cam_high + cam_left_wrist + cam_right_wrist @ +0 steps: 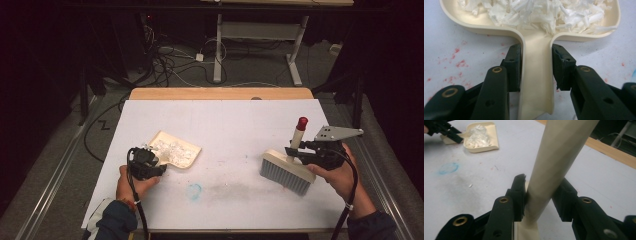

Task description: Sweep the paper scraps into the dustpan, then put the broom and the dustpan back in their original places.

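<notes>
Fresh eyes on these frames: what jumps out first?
The cream dustpan at centre-left of the white table, heaped with white shreds, its handle lying between the left tongs with a small gap at one pad. On the right, the brush stands on its grey bristles, its red-tipped handle rising between the right tongs. A blue smudge marks the table's near edge.

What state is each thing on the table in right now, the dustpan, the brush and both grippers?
Dustpan: flat on the table, loaded with white shreds.
Brush: bristles down, handle upright.
Left gripper: jaws astride the dustpan handle, a slight gap at one pad.
Right gripper: jaws around the brush handle.
</notes>
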The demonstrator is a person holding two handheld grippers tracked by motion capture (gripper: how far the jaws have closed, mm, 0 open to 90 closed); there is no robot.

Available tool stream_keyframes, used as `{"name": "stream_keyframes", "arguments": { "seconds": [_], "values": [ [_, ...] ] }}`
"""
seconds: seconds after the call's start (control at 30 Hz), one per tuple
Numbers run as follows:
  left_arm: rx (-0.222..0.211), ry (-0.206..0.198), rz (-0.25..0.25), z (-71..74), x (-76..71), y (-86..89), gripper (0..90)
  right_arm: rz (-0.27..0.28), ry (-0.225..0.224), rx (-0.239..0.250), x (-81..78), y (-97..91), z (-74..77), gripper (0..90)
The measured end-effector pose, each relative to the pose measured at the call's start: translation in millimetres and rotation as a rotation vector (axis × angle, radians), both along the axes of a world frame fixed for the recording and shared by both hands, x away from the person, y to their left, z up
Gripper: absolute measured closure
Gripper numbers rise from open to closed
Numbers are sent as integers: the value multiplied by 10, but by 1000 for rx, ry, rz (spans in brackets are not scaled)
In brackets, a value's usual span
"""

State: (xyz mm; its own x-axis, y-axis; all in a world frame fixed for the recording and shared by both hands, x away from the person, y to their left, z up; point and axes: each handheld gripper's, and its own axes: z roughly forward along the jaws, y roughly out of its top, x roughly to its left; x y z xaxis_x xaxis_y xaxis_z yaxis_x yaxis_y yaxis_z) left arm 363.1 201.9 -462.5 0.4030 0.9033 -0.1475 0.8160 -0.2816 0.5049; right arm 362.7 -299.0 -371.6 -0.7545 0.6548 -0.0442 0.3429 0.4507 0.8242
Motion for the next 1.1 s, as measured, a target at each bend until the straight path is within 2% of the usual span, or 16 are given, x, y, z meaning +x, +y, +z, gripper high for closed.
{"name": "stream_keyframes", "arguments": {
  "seconds": [0.17, 0.3, 0.43, 0.53, 0.6, 0.73, 0.8, 0.87, 0.93, 1.03, 1.1],
  "values": [
    [-10, -1, -28, 16, -84, -87, 545, -44, -2, 9, 79, -10, -17, 641],
    [-19, -5, -52, 38, -157, -145, 543, -59, -1, 22, 135, -2, -34, 641],
    [-7, -13, -73, 56, -232, -183, 526, -75, 0, 30, 202, 17, -34, 641],
    [-13, -29, -95, 77, -289, -188, 521, -88, -6, 29, 252, 47, -38, 643],
    [-11, -71, -122, 115, -340, -194, 486, -101, -11, 31, 277, 72, -46, 645],
    [17, -205, -170, 217, -443, -179, 325, -126, -17, 36, 322, 103, -63, 646],
    [16, -290, -185, 248, -484, -156, 282, -137, -14, 41, 339, 112, -73, 643],
    [6, -349, -205, 264, -509, -125, 264, -151, -17, 39, 355, 116, -80, 642],
    [32, -418, -221, 260, -539, -100, 239, -161, -18, 47, 381, 117, -90, 642],
    [33, -469, -251, 226, -569, -59, 218, -174, -19, 48, 421, 133, -109, 640],
    [62, -507, -271, 194, -607, -47, 218, -185, -26, 38, 450, 142, -121, 636]
  ]
}}
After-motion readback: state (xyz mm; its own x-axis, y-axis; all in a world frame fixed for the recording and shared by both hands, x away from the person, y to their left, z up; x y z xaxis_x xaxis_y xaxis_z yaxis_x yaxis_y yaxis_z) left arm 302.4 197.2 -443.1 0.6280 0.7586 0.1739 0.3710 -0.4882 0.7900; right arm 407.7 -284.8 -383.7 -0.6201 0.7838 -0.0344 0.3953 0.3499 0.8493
